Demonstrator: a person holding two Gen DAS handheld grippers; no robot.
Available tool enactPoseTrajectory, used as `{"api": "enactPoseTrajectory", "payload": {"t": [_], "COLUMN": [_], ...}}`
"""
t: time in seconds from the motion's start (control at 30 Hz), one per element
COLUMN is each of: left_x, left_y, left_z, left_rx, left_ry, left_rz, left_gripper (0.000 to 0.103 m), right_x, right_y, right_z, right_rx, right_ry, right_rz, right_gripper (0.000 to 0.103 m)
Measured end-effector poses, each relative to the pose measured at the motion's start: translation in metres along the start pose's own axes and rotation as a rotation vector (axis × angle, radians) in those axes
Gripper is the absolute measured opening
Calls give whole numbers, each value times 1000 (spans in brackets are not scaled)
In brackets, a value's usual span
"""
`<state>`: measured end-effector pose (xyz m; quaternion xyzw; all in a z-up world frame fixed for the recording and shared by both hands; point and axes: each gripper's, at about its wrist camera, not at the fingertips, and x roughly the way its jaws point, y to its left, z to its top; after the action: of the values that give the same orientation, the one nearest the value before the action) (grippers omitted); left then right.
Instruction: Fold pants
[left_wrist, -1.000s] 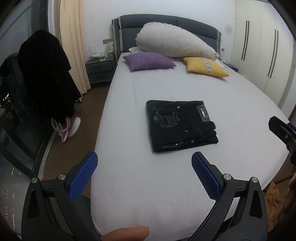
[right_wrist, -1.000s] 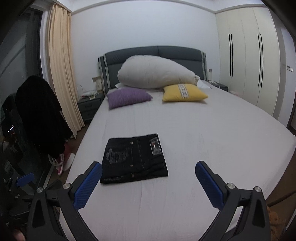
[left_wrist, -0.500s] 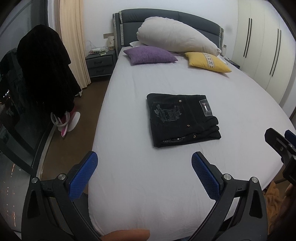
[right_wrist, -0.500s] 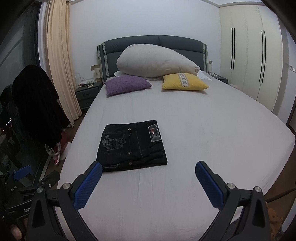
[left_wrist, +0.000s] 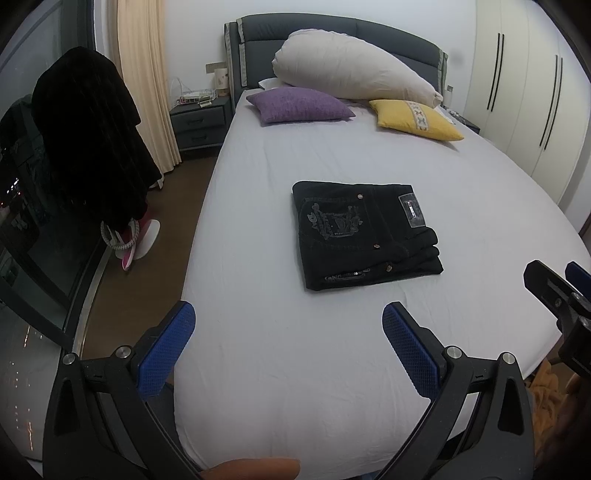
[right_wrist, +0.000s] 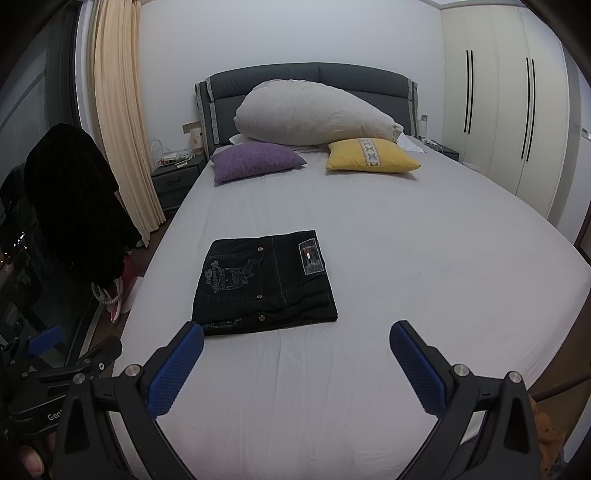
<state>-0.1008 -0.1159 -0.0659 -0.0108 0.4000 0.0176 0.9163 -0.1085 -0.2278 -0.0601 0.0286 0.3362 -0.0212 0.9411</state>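
Black pants (left_wrist: 364, 232) lie folded into a compact rectangle on the white bed (left_wrist: 280, 354), back pocket and label facing up; they also show in the right wrist view (right_wrist: 264, 282). My left gripper (left_wrist: 288, 332) is open and empty, held above the bed's near part, short of the pants. My right gripper (right_wrist: 295, 350) is open and empty, just short of the pants' near edge. Part of the right gripper (left_wrist: 557, 291) shows at the right edge of the left wrist view, and the left gripper (right_wrist: 55, 354) shows at the left of the right wrist view.
A purple cushion (right_wrist: 255, 160), a yellow cushion (right_wrist: 369, 157) and a large white pillow (right_wrist: 314, 114) lie at the headboard. A nightstand (right_wrist: 177, 181), curtain and dark hanging clothes (right_wrist: 74, 199) are left of the bed. Wardrobe doors (right_wrist: 509, 110) line the right wall.
Both grippers have drifted slightly, so the pants sit a little differently in each view. The pants have not moved. Both grippers stay open.
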Motion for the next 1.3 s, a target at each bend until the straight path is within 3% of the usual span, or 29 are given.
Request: {"api": "enactPoseTrajectory", "payload": {"t": [1.3], "left_x": [10], "left_y": [-1], "left_z": [-6], "left_rx": [-18], "left_ry": [26], "left_rz": [5], "left_gripper": [103], "right_x": [9], "right_y": [6], "right_z": [-9], "right_rx": [-8], "right_ry": [48], "right_rz": [6], "right_gripper": [103]}}
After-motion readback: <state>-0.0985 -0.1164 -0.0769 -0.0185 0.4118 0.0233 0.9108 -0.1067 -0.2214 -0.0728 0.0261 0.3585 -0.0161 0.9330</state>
